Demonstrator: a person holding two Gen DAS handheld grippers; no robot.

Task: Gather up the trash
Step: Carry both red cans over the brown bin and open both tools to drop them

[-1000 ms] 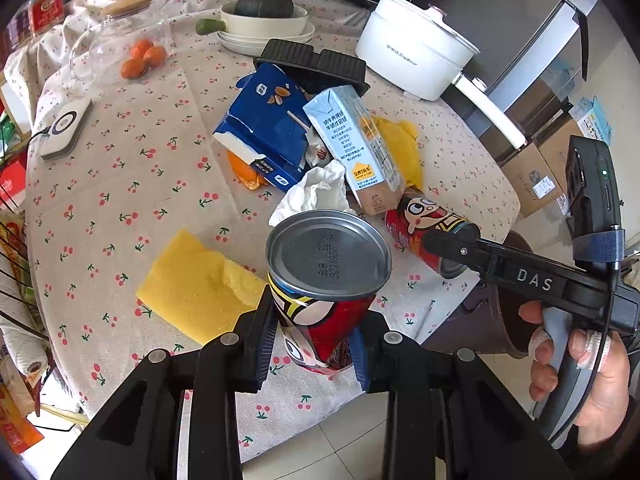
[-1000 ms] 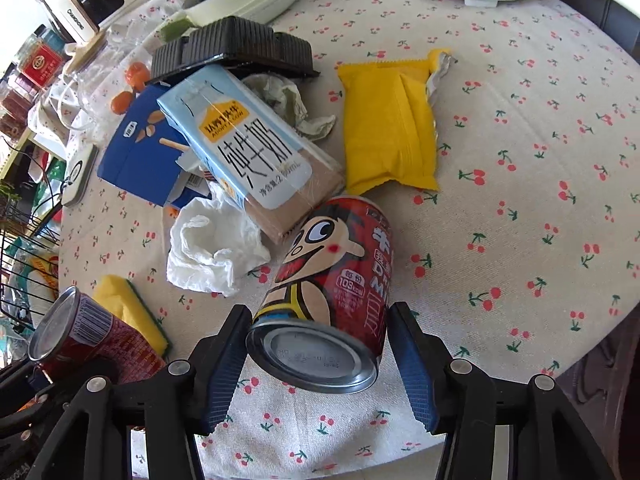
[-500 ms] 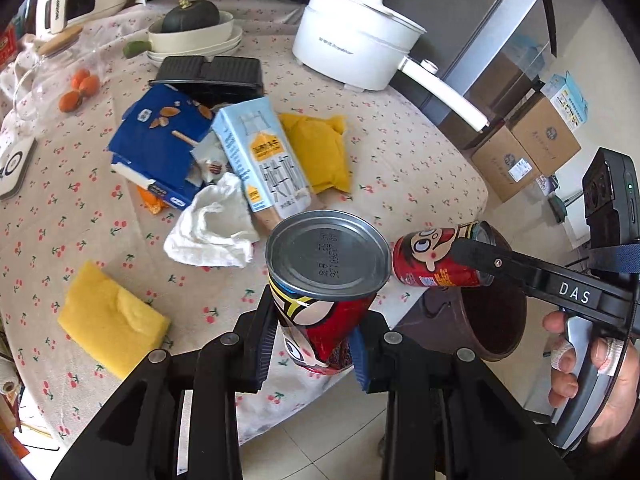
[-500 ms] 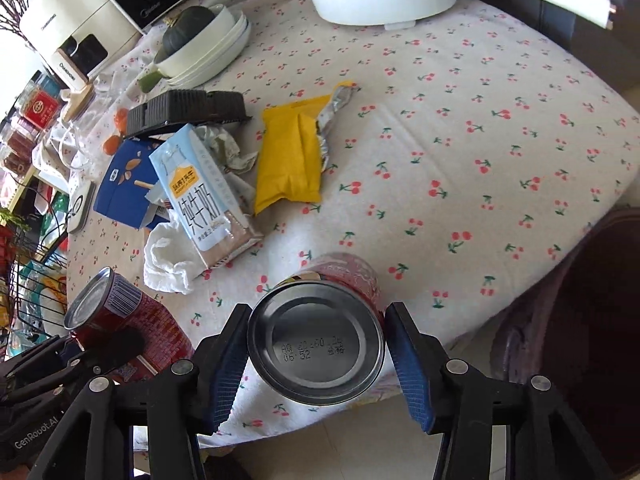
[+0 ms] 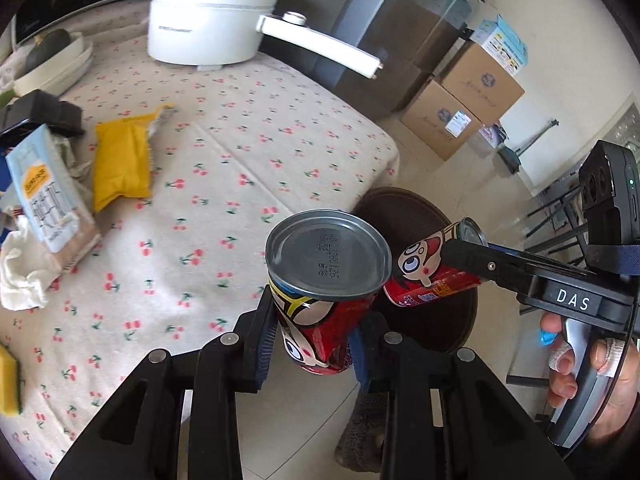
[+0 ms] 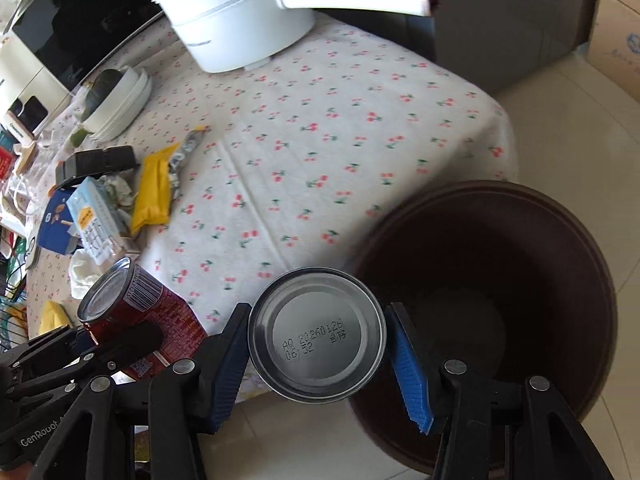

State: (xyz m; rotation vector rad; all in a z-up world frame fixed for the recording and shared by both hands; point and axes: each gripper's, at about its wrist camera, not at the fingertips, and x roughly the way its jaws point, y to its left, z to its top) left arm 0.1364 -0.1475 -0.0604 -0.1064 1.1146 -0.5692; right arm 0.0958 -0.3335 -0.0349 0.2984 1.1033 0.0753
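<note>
My left gripper is shut on a red cartoon can, held bottom-up just past the table edge. My right gripper is shut on a second red can, its silver end facing the camera at the rim of the brown bin. In the left wrist view that second can hangs over the bin. In the right wrist view the left gripper's can shows at lower left. A yellow packet, a milk carton and a crumpled tissue lie on the table.
A white pot with a long handle stands at the table's back. A black tray, a blue box and a yellow sponge are at the left. Cardboard boxes sit on the tiled floor beyond the bin.
Both grippers have swung right with their cans, off the trash pile and past the table edge. The right can now hangs at the bin's mouth.
</note>
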